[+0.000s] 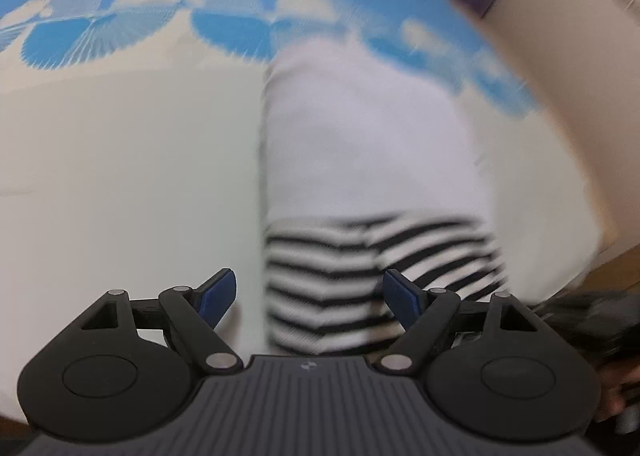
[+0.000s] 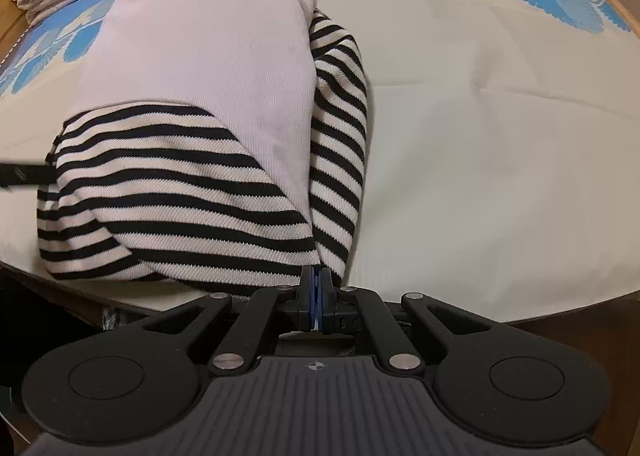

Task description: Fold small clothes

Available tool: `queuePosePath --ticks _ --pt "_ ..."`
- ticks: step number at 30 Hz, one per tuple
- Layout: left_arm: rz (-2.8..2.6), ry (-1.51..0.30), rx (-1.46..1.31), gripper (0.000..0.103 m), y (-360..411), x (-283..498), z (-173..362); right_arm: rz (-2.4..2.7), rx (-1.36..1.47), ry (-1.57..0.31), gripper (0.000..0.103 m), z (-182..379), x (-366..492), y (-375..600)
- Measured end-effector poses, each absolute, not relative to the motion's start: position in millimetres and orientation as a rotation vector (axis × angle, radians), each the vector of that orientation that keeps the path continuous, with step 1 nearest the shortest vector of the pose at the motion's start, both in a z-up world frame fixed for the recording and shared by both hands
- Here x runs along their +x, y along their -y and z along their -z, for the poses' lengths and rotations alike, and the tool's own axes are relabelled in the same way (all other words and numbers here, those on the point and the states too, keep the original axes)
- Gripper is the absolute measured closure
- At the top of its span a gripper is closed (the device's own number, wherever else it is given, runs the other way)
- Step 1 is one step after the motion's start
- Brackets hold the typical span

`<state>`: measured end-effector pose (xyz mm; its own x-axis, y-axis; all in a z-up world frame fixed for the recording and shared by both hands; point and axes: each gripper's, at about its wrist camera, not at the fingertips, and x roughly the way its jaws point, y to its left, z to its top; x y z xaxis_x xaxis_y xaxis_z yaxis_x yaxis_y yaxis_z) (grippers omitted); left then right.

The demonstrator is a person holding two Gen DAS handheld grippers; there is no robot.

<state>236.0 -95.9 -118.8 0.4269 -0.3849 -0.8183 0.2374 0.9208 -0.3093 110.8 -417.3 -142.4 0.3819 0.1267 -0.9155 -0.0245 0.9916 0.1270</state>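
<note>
The top (image 2: 208,128) lies lengthwise, striped end nearest; left gripper (image 1: 310,296) spread, empty; right gripper (image 2: 316,296) pinches its hem.

The garment (image 2: 192,104) was partly folded, a plain white ribbed body with black-and-white striped sleeves turned in over it. It lay flat, stretching away ahead of both tongs. One striped sleeve ran along its right edge, ending right at the closed right tongs (image 2: 315,304).
</note>
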Motion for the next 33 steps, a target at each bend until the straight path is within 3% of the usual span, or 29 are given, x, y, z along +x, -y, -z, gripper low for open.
queuePosePath --ticks 6,9,11,16,19,26,27,29,33 --pt "0.268 -1.218 -0.037 0.018 97.5 245.4 155.3 -0.020 0.150 -1.036 0.100 104.1 114.2 424.6" --pt "0.269 -1.205 -0.071 0.018 91.4 246.5 147.4 -0.036 0.331 -0.839 0.086 67.5 118.7 444.4" --pt "0.277 -1.191 -0.117 0.018 85.8 246.0 141.7 -0.034 0.347 -0.772 0.066 51.8 130.7 449.1" --pt "0.261 -1.124 -0.158 0.018 78.0 247.1 126.9 -0.086 0.356 -0.802 0.050 63.3 176.6 441.0" --pt "0.243 -1.094 -0.179 0.018 74.1 250.8 118.2 -0.060 0.433 -0.889 0.049 88.4 202.3 432.4" --pt "0.215 -1.066 -0.192 0.018 64.5 257.0 115.2 -0.042 0.561 -0.933 0.051 115.0 245.6 419.7" --pt "0.212 -1.064 -0.195 0.018 64.2 257.2 114.9 -0.051 0.555 -0.933 0.057 116.5 249.4 417.0" --pt "0.209 -1.061 -0.200 0.018 63.3 257.4 115.3 -0.078 0.535 -0.898 0.101 111.8 252.4 411.0" --pt "0.207 -1.038 -0.215 0.018 61.2 254.2 110.9 0.035 0.584 -0.723 0.103 91.6 240.6 426.6"
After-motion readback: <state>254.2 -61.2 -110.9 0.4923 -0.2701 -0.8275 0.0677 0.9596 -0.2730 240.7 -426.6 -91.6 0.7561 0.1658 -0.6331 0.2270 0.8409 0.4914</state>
